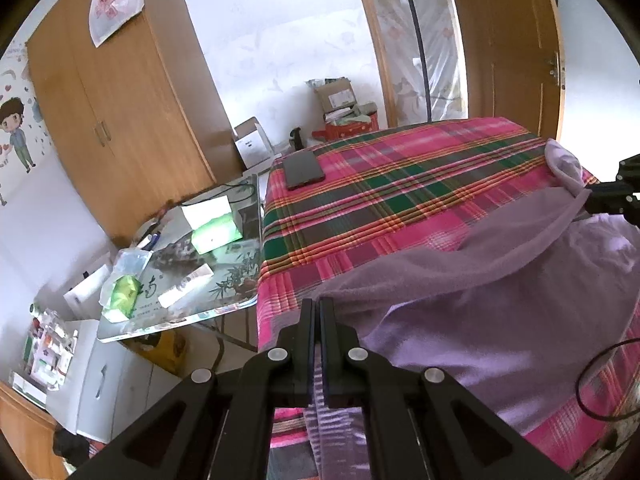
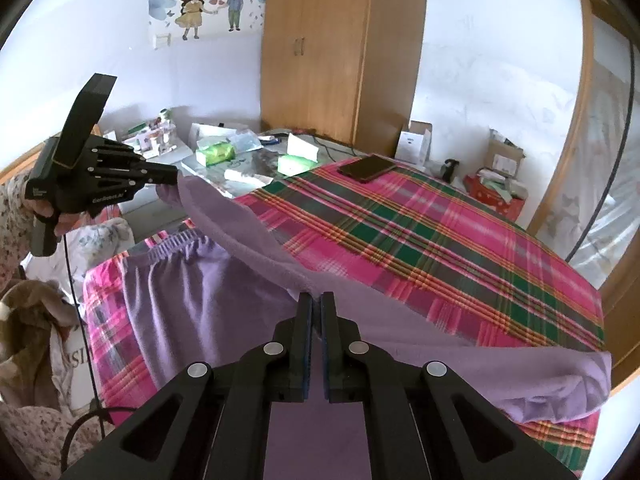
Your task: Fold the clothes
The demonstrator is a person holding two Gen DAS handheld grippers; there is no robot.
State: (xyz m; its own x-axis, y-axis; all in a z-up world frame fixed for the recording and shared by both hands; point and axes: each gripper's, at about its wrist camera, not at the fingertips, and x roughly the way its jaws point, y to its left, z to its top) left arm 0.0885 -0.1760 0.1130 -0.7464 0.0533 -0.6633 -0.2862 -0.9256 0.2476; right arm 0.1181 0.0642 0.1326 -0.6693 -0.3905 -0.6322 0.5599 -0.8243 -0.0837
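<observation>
A purple garment (image 1: 500, 304) with an elastic waistband (image 2: 176, 242) lies on the near part of a table covered by a pink and green plaid cloth (image 1: 400, 184). My left gripper (image 1: 318, 304) is shut on one part of its folded edge. My right gripper (image 2: 317, 300) is shut on the same edge further along. The edge is lifted and stretched between them above the rest of the garment (image 2: 192, 312). The left gripper also shows in the right wrist view (image 2: 174, 176), and the right gripper in the left wrist view (image 1: 590, 196).
A black phone (image 1: 304, 169) lies at the far corner of the plaid cloth (image 2: 440, 232). A glass-topped side table (image 1: 180, 280) with tissue packs stands beyond the left edge. A wooden wardrobe (image 2: 320, 48), boxes (image 2: 500, 168) and a door (image 1: 508, 40) are behind.
</observation>
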